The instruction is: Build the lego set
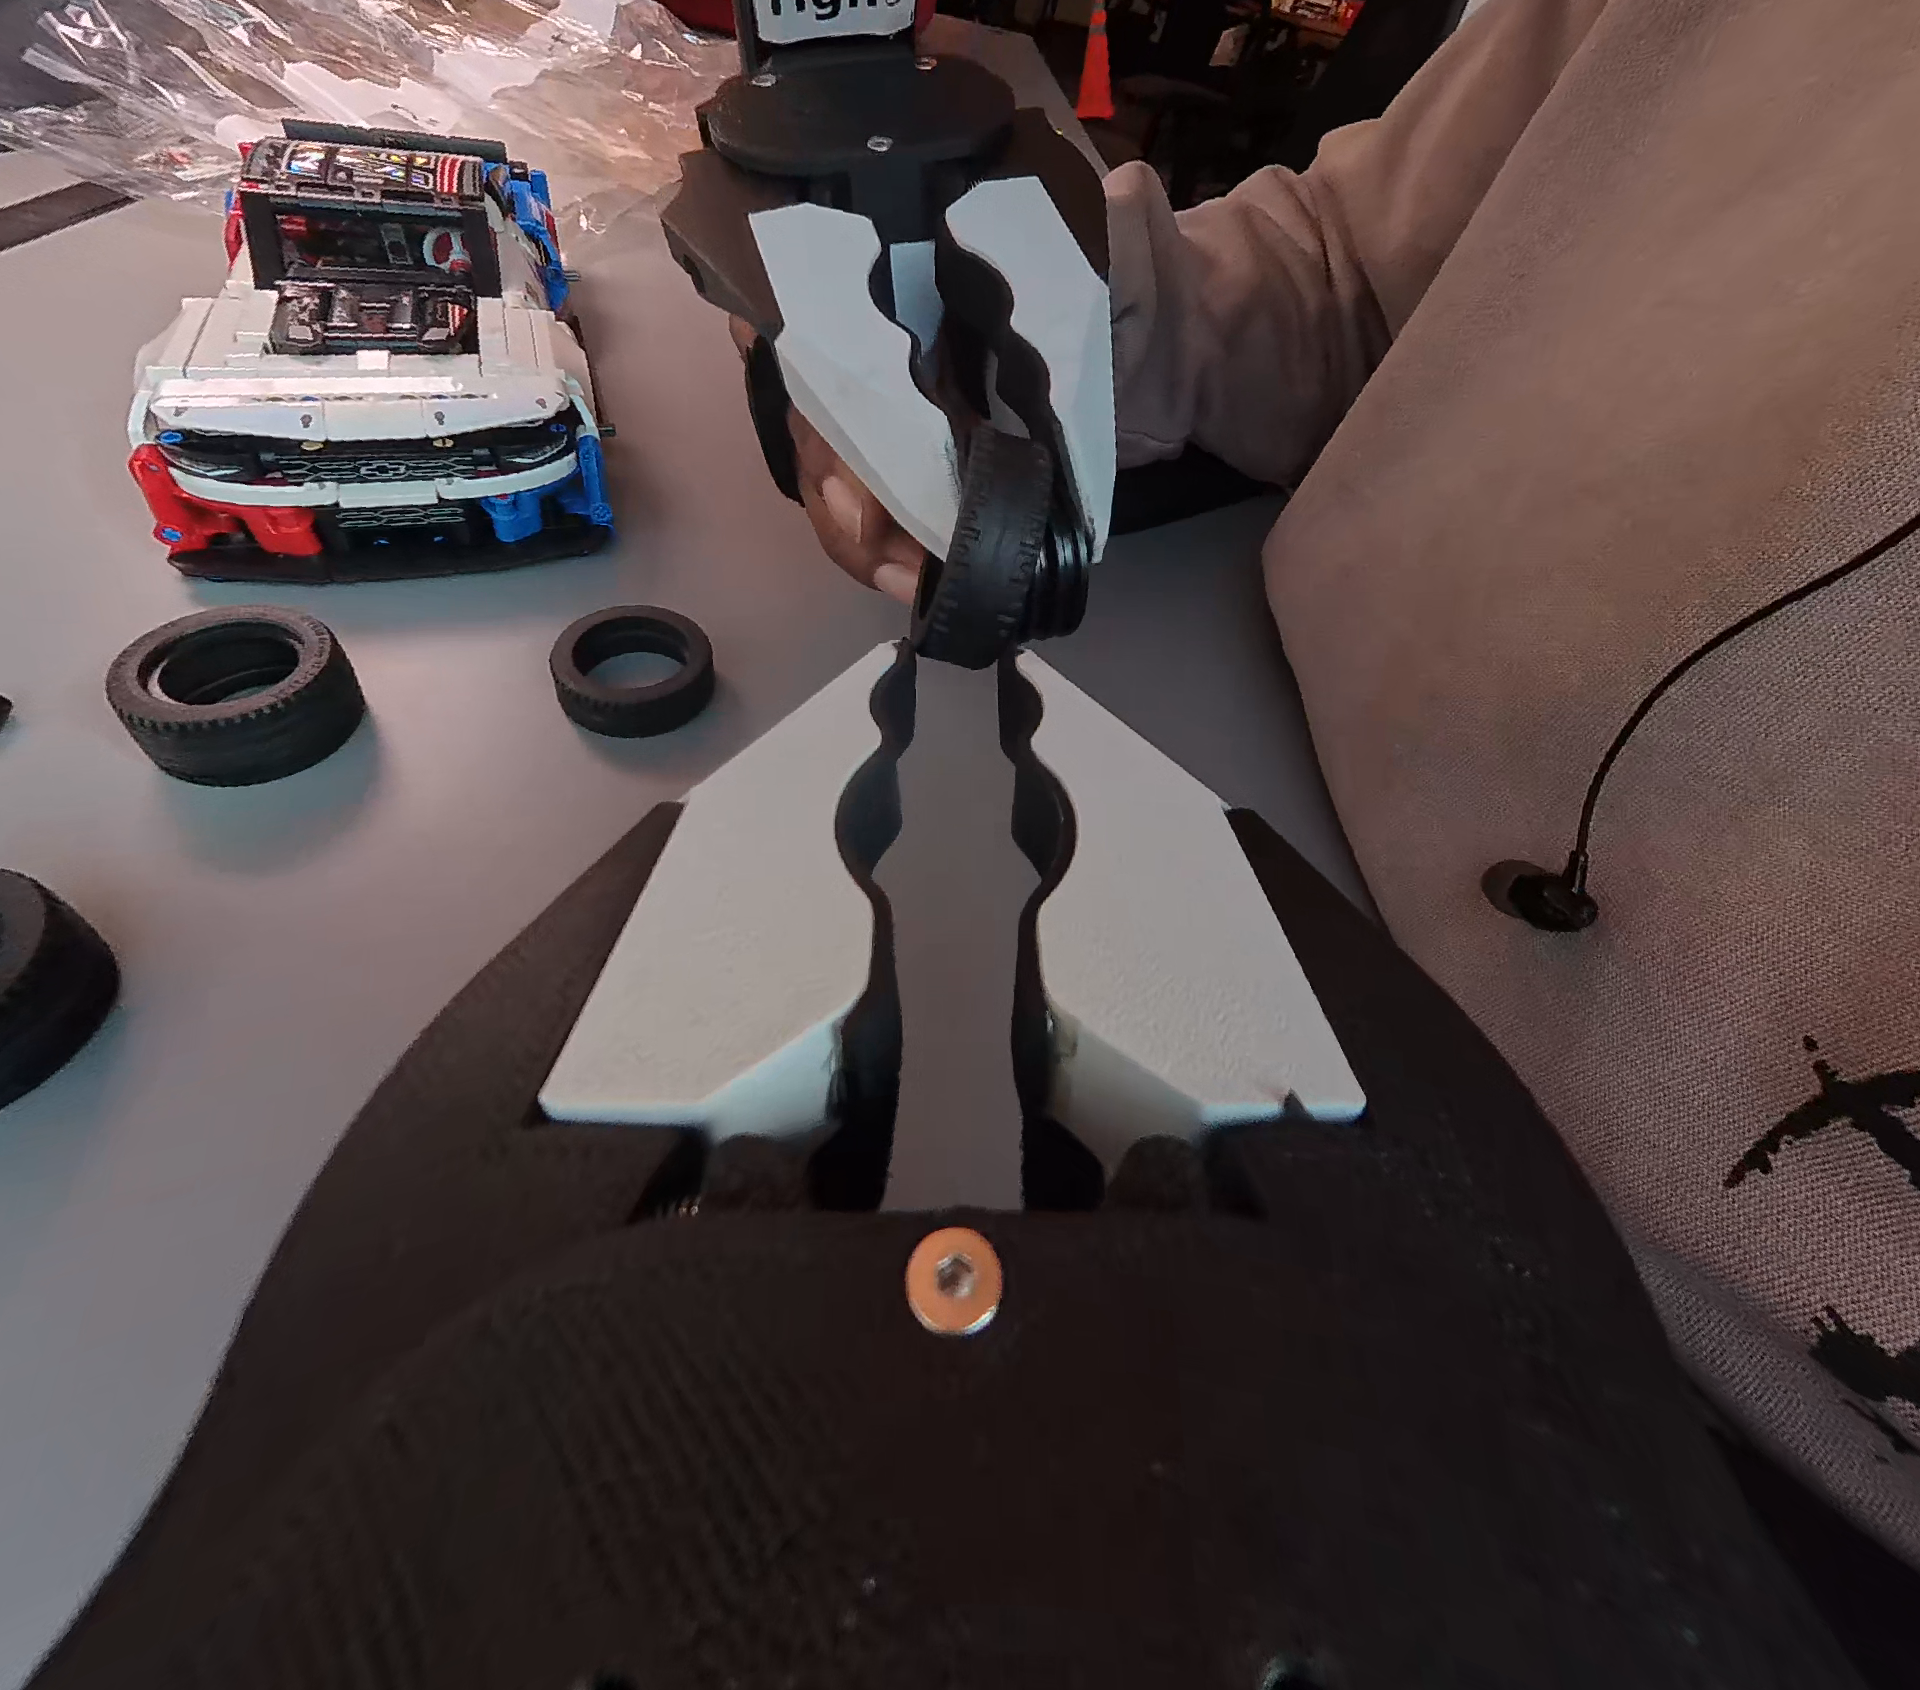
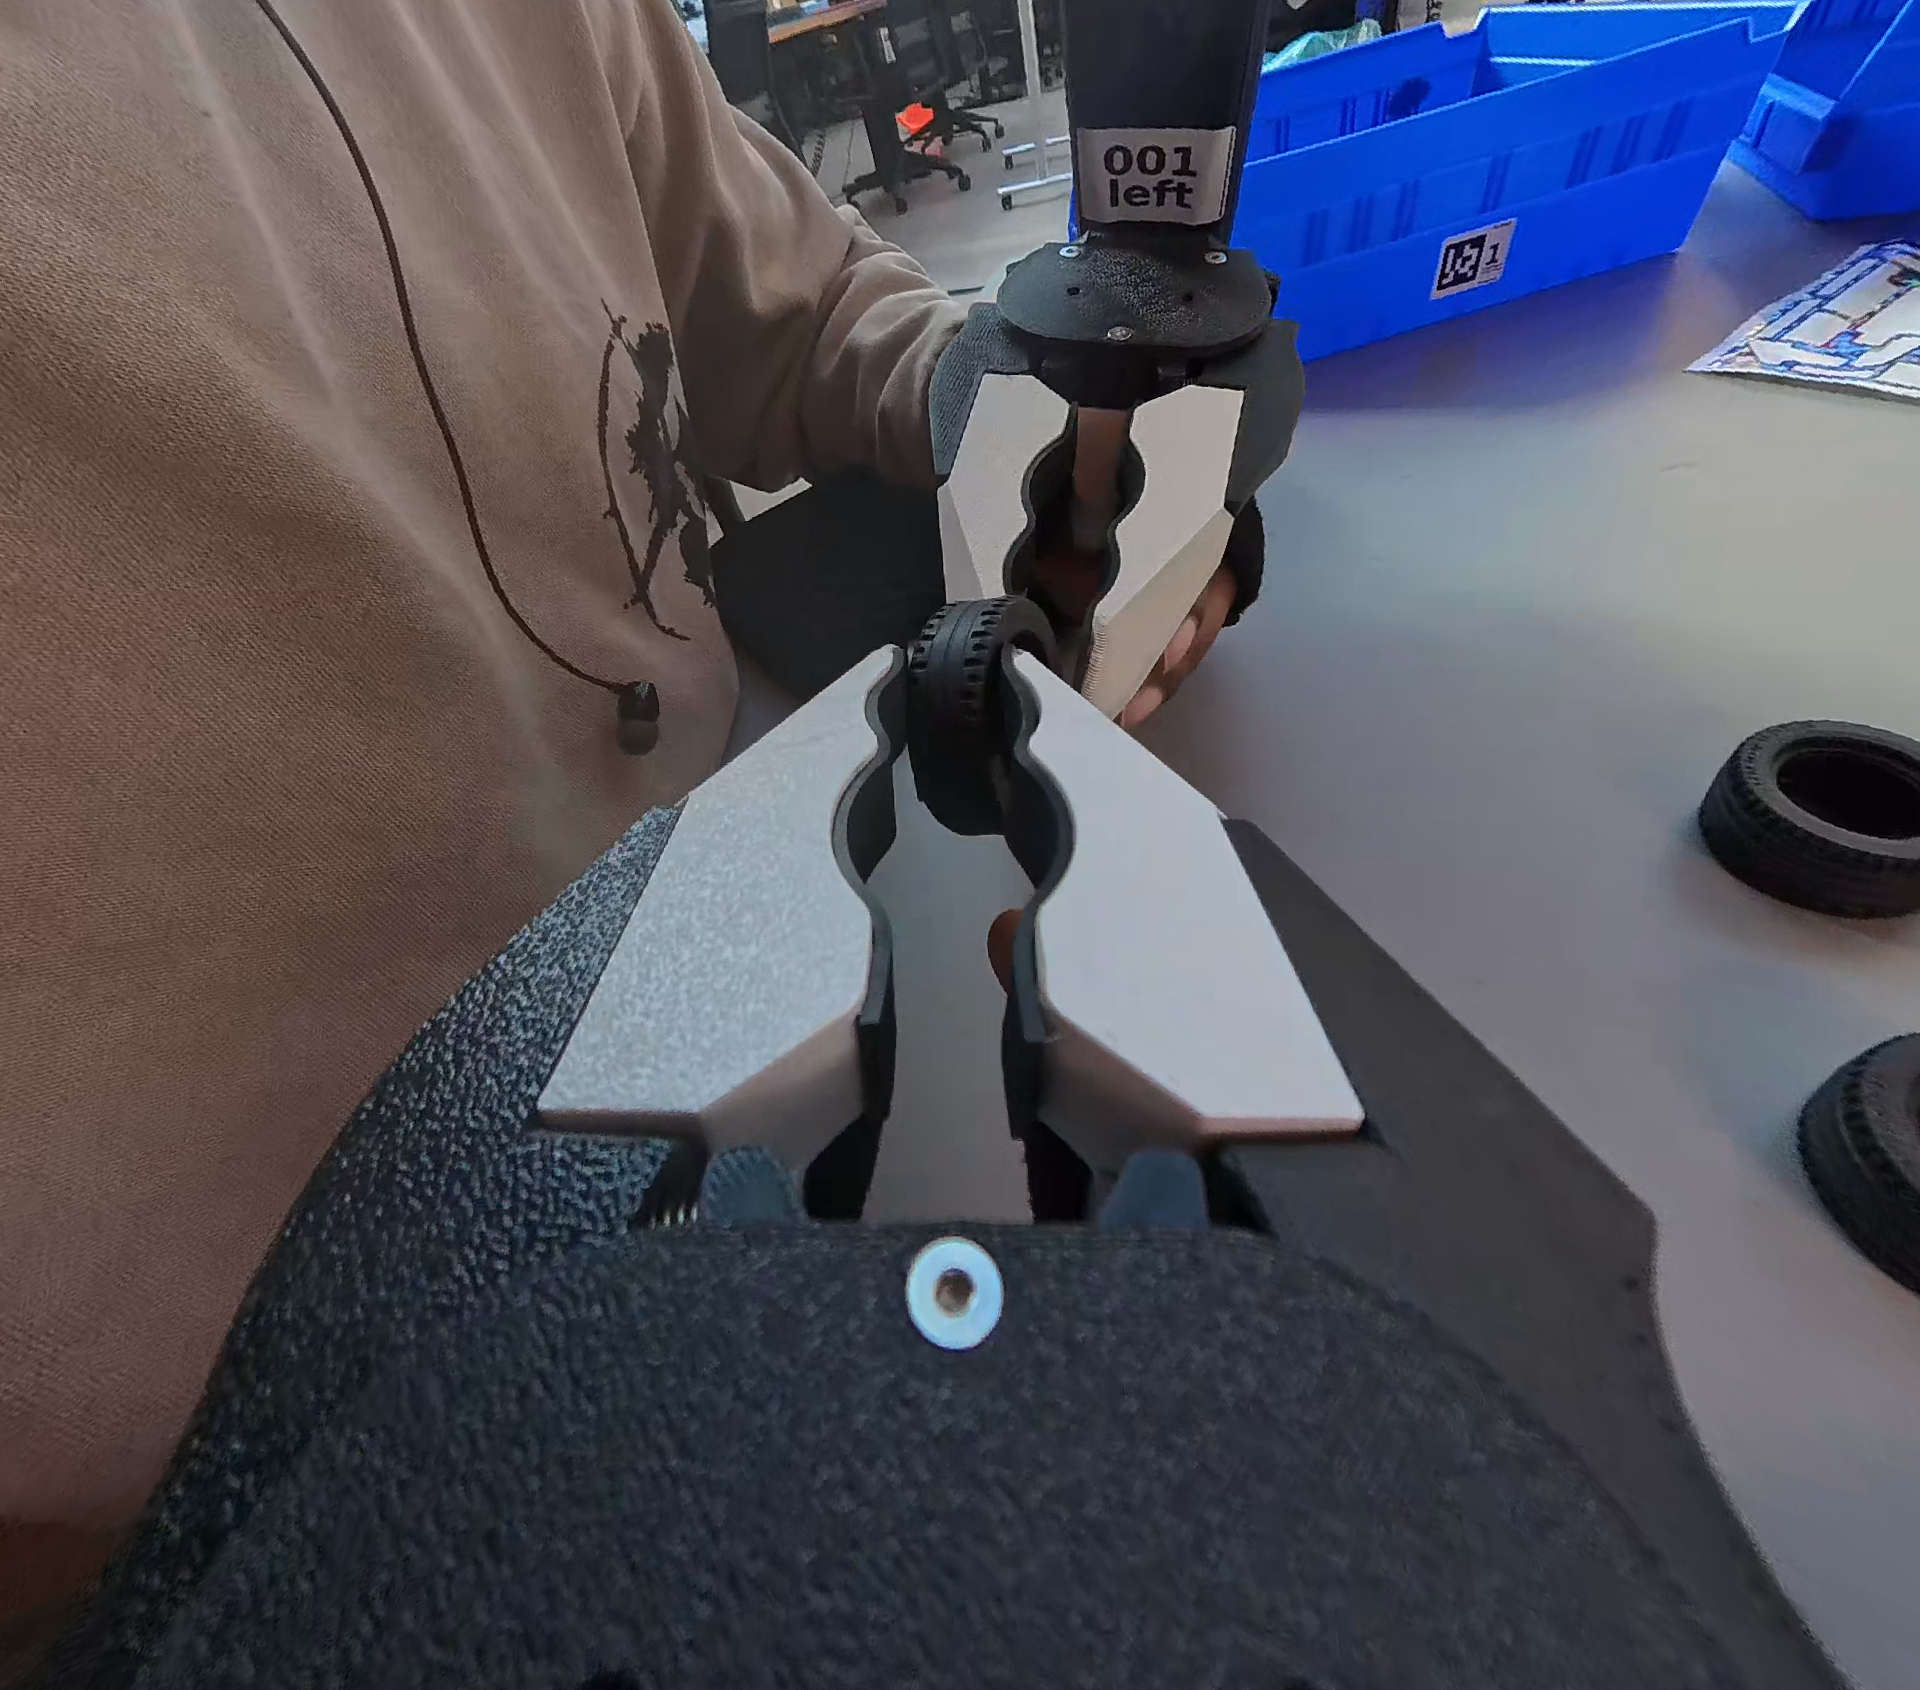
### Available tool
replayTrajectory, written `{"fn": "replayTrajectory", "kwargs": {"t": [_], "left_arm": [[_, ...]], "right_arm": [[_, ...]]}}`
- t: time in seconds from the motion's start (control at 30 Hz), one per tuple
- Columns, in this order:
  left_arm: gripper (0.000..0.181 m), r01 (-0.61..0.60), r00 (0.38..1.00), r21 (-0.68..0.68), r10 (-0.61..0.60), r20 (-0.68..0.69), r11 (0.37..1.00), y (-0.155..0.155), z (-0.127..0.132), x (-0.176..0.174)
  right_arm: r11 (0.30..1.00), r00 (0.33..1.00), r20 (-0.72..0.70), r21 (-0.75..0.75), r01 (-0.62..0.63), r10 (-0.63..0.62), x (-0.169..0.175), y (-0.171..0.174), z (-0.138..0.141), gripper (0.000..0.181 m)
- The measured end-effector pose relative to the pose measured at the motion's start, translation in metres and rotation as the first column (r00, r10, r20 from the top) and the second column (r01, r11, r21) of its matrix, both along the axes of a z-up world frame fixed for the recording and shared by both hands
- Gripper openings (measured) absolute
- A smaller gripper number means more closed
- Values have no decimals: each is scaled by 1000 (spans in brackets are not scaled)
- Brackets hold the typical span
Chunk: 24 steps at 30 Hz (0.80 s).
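Observation:
A black wheel (image 1: 982,570) is held in the air between both grippers, close to the person's chest. My right gripper (image 2: 963,666) is shut on its tyre (image 2: 961,705), tread facing the camera. In the left wrist view the right gripper (image 1: 1018,539) comes down from above. My left gripper (image 1: 963,655) stands narrow, its tips pressed on the wheel's lower edge. In the right wrist view the left gripper (image 2: 1065,643) meets the wheel from the far side. The white, red and blue lego car (image 1: 364,383) stands on the grey table (image 1: 520,861), without wheels.
Loose black tyres lie on the table (image 1: 237,695) (image 1: 632,672) (image 1: 42,986), and to the right in the right wrist view (image 2: 1818,819) (image 2: 1870,1162). Crumpled clear plastic (image 1: 364,9) lies behind the car. Blue bins (image 2: 1507,134) and an instruction sheet (image 2: 1829,331) are farther back. The person's beige sweatshirt (image 1: 1610,497) is close.

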<state>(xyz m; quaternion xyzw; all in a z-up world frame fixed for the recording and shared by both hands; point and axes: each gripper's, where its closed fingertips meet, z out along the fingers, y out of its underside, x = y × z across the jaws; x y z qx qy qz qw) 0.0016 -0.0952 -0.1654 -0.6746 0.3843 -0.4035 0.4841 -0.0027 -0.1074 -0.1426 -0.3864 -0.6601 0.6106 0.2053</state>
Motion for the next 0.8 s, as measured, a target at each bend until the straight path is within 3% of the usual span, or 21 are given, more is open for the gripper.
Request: {"fn": "replayTrajectory", "kwargs": {"t": [0.2,0.27,0.3,0.5,0.63,0.73,0.8], "left_arm": [[12,-18,1000,-4,19,24,1000,4,4,-4],[11,-34,999,4,34,7,999,5,2,-7],[0,-42,999,9,42,-5,999,6,0,-8],[0,-42,999,-7,42,2,999,7,-2,-8],[0,-35,999,25,34,39,999,8,3,-11],[31,3,997,17,-5,74,1000,3,7,-11],[41,52,994,24,-54,99,998,-5,11,-3]], "right_arm": [[997,1000,-8,-72,10,-11,-1,6,4,13],[998,1000,3,-56,25,-25,-1,7,0,13],[998,998,0,-32,58,-58,-3,12,-2,13],[994,994,7,39,105,-105,-6,14,-6,13],[993,998,-35,-103,56,-60,-2,12,10,13],[981,999,-50,-196,-3,-7,5,9,21,13],[974,999,-38,-225,-38,30,7,4,19,13]]}}
